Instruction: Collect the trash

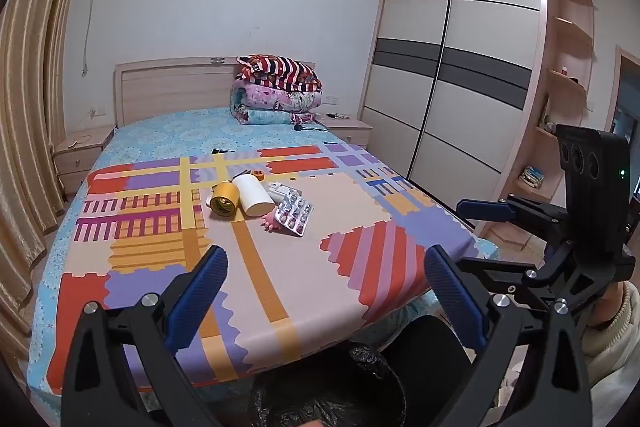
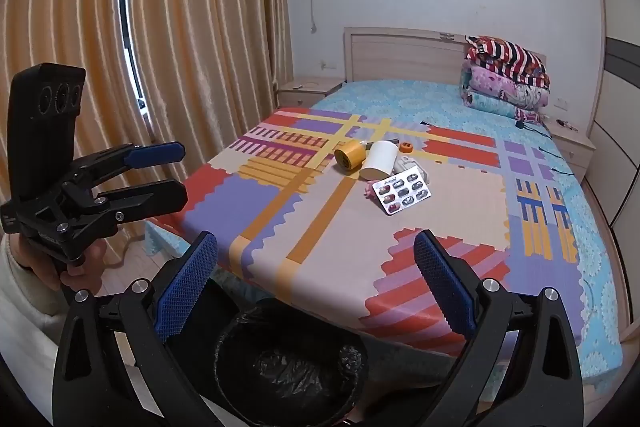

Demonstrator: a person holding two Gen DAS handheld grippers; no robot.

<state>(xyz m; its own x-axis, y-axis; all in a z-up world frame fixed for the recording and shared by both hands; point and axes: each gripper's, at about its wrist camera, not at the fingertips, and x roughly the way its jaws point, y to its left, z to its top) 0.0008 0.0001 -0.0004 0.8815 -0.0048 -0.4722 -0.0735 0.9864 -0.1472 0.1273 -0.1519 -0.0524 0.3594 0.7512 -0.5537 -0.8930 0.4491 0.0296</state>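
Note:
A small heap of trash lies mid-bed on a colourful patterned mat [image 1: 344, 195] [image 2: 460, 199]: a yellow tape roll [image 1: 223, 202] [image 2: 349, 155], a white paper roll [image 1: 256, 195] [image 2: 378, 159], a silver blister pack [image 1: 297, 215] [image 2: 402, 195], a small pink thing [image 1: 271, 223] and an orange bit [image 2: 406, 147]. A bin lined with a black bag [image 1: 368, 359] [image 2: 240, 319] stands at the foot of the bed, below both grippers. My left gripper [image 1: 325, 259] [image 2: 182, 171] is open and empty. My right gripper [image 2: 315, 243] [image 1: 472, 237] is open and empty too. Both are well short of the heap.
Folded quilts [image 1: 276, 91] are stacked by the headboard. A sliding-door wardrobe [image 1: 448, 67] stands to the right of the bed, curtains [image 2: 180, 27] to the left. Nightstands [image 1: 78, 151] flank the bed. A white plug [image 1: 280, 189] lies among the trash. A sleeve [image 2: 16, 307] shows at the edge.

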